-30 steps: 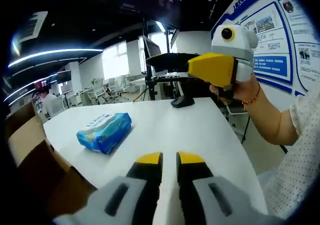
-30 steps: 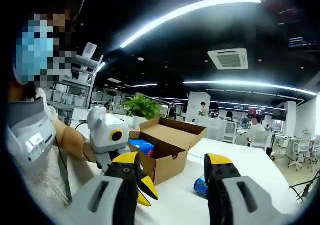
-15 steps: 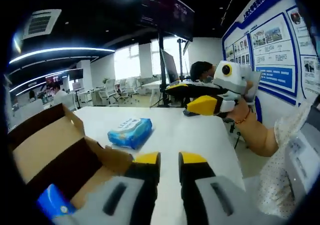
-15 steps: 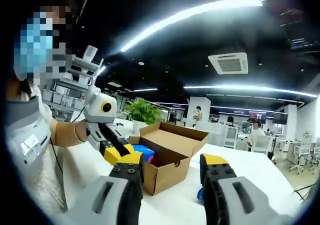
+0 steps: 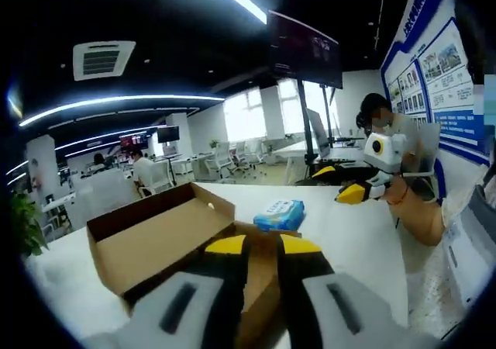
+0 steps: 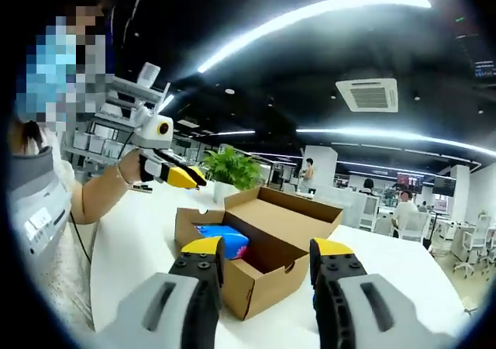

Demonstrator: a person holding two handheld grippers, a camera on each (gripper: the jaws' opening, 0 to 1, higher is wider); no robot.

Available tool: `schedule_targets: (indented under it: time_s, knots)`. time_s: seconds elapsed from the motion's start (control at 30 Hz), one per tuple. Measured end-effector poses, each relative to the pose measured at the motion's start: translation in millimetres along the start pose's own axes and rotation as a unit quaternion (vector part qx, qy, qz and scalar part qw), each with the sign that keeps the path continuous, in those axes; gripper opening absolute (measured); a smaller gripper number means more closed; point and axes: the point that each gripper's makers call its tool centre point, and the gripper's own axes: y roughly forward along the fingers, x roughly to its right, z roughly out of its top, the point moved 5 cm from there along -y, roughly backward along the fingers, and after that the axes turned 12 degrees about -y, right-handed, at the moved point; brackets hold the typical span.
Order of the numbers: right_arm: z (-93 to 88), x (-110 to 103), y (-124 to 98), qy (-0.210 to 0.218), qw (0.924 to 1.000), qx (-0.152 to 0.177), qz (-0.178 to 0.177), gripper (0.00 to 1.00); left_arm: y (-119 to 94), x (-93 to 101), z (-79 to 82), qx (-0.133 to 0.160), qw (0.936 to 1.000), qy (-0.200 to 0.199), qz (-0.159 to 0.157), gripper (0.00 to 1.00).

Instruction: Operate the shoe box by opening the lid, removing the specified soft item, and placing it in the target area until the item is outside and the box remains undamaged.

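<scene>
The brown cardboard shoe box [image 6: 260, 244] stands open on the white table [image 6: 128, 236], lid flap folded back. Inside lies a blue soft pack [image 6: 221, 236] with a pink bit beside it. My right gripper [image 6: 269, 250] hangs open just in front of the box, empty. In the left gripper view the box [image 5: 155, 233] sits right under my left gripper [image 5: 263, 245], whose jaws are shut with nothing between them. A second blue soft pack [image 5: 280, 214] lies on the table beyond the box. The left gripper [image 6: 172, 175] shows raised to the left of the box; the right gripper [image 5: 355, 191] shows beyond the pack.
A potted plant [image 6: 231, 167] stands behind the box. A dark screen on a stand [image 5: 308, 54] and a seated person [image 5: 381, 120] are past the table's far end. Poster wall [image 5: 453, 62] on the right. Bare table [image 5: 353, 244] lies right of the box.
My left gripper has lifted up and back from the box, still shut. The right gripper has moved a little closer to the box and stays open. The packs have not moved.
</scene>
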Motion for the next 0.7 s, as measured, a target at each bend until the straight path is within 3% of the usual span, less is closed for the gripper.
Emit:
schedule_targets:
  time_s: [0.27, 0.47, 0.7]
  knots:
    - [12.5, -0.8, 28.7, -0.025, 0.9996, -0.01, 0.012, 0.45, -25.6, -45.8, 19.0, -0.001, 0.9986, 0.01, 0.053, 0.17]
    - [18.6, 5.8, 52.8, -0.025, 0.9994, -0.016, 0.016, 0.45, -35.8, -68.3, 30.7, -0.002, 0.9983, 0.001, 0.058, 0.18]
    - [20.0, 0.7, 87.3, -0.022, 0.9979, -0.041, 0.044, 0.45, -29.2, -87.2, 27.8, -0.029, 0.998, -0.006, 0.055, 0.18]
